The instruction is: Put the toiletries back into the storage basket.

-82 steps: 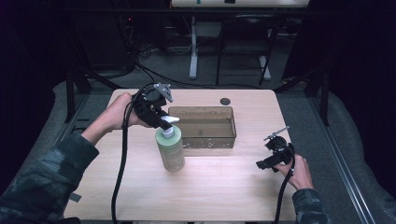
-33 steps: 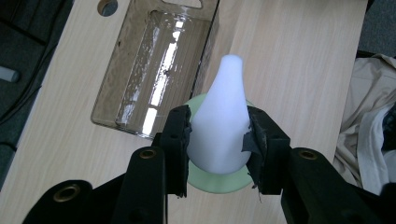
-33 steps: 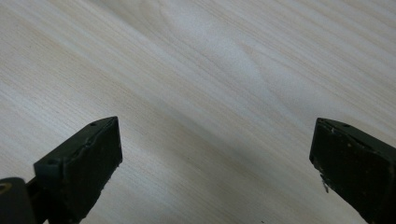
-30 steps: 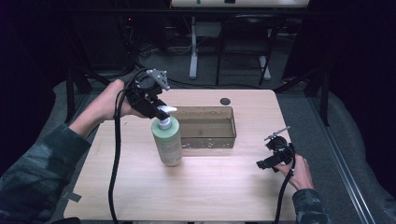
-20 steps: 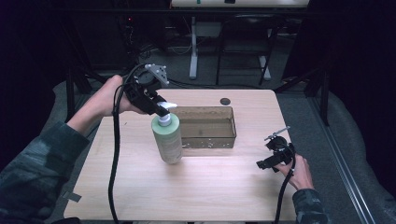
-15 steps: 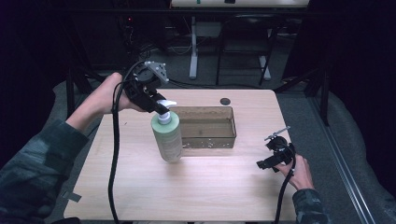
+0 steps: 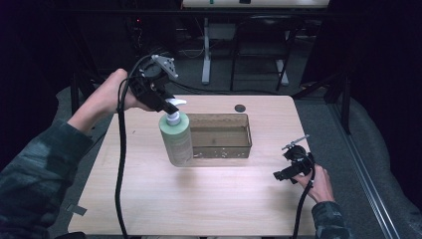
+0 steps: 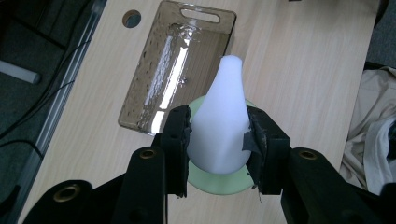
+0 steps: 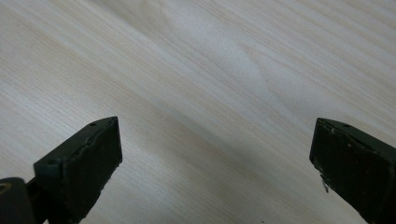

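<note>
Left hand-held gripper [image 8: 219,140] clamped on the white pump head [image 8: 220,126] of the green soap bottle [image 7: 176,138], just beside the clear bin [image 7: 219,135] on the tabletop [image 7: 199,199]. Right hand-held gripper [image 9: 215,163] released, jaws wide apart over bare wood.

Premises: lab / recording setup, not a home or shop. Evidence: single light-wood counter [image 7: 209,199] w/ round cable hole [image 7: 240,108] in its top, lit from above; surroundings blacked out by dark drapes on both sides. Behind counter: grey floor w/ loose cables [image 7: 219,89] running across it, metal stand legs [image 7: 206,55] and edge of a second bench at top of high view. Metal rail [image 7: 368,174] along floor at right. Person works w/ cabled hand-held gripper [image 7: 166,102] in left hand and another [image 7: 283,175] in right, each w/ own camera, i.e. data-capture rig.
</note>
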Demonstrator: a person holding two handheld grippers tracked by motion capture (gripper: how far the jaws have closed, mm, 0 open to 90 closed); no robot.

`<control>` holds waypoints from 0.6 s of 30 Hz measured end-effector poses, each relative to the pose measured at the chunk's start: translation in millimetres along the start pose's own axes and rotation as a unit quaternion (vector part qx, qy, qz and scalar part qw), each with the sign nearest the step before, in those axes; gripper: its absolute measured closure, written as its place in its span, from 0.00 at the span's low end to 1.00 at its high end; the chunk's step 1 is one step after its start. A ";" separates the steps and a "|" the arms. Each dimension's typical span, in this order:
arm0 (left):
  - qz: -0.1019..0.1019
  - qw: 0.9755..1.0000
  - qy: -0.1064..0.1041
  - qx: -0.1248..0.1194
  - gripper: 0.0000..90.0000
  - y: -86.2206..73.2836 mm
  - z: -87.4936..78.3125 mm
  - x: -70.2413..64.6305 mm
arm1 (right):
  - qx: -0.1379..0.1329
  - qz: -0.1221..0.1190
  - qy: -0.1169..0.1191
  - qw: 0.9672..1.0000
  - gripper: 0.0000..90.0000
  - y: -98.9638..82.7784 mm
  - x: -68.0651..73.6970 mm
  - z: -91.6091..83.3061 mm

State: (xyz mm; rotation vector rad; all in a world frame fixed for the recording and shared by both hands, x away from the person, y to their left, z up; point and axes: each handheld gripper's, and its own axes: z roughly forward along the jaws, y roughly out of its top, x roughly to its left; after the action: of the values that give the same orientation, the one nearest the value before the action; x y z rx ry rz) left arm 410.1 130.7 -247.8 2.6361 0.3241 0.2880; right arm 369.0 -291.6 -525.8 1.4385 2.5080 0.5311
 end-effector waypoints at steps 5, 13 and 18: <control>-0.001 1.000 0.004 0.001 0.70 0.8 -4.6 3.9 | 0.001 0.000 -0.001 1.000 0.02 -0.1 -0.3 0.1; -0.002 1.000 0.012 -0.001 0.70 5.7 -10.4 6.5 | 0.001 -0.001 -0.001 1.000 0.02 -0.1 -0.4 0.2; -0.006 1.000 0.014 -0.004 0.70 7.7 -13.3 9.8 | 0.002 -0.001 -0.001 1.000 0.02 -0.2 -0.6 0.4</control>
State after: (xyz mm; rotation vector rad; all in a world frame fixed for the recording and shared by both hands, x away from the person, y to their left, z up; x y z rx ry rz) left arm 417.4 132.4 -231.2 2.6230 0.3477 0.3215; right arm 369.3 -292.2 -526.2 1.4370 2.5099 0.5244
